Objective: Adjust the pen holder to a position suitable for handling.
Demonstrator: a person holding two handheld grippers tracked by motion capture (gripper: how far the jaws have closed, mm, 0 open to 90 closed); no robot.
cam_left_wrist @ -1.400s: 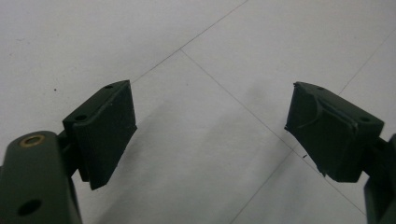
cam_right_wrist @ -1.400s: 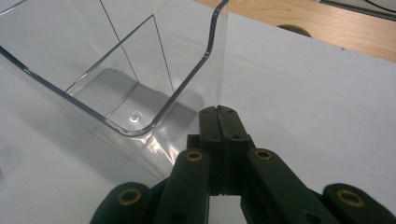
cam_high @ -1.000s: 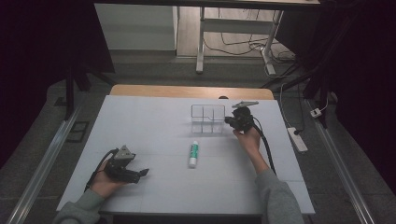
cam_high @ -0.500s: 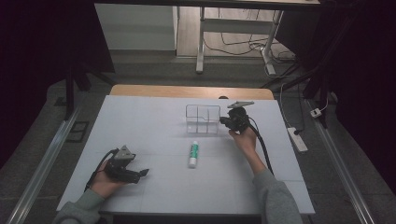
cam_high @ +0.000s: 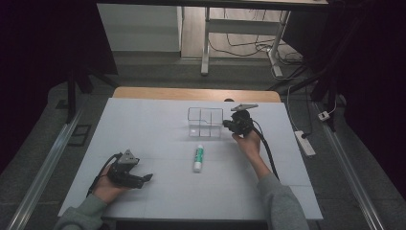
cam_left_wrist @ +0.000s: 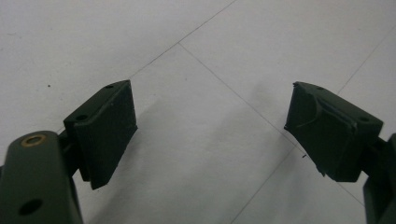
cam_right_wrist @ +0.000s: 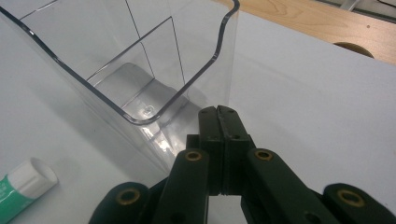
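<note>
A clear plastic box [cam_high: 205, 122] with inner dividers stands upright at the far middle of the white table [cam_high: 143, 124]. My right gripper [cam_high: 226, 125] is shut, and its tips [cam_right_wrist: 218, 109] rest against the box's [cam_right_wrist: 116, 88] near right corner with nothing visibly between the jaws. A green and white glue stick [cam_high: 198, 158] lies flat in front of the box, and its white cap end [cam_right_wrist: 18, 189] is in the right gripper view. My left gripper [cam_high: 148, 177] rests at the front left, its jaws [cam_left_wrist: 210, 126] open over bare table.
A wooden strip [cam_high: 191, 93] runs along the table's far edge, with a round hole [cam_right_wrist: 355, 49] in it. A power strip [cam_high: 305, 143] lies on the floor to the right. Metal rails [cam_high: 48, 163] flank the table.
My right gripper has shifted a little to the left and the clear box has slid left with it. The left gripper and the glue stick have kept still.
</note>
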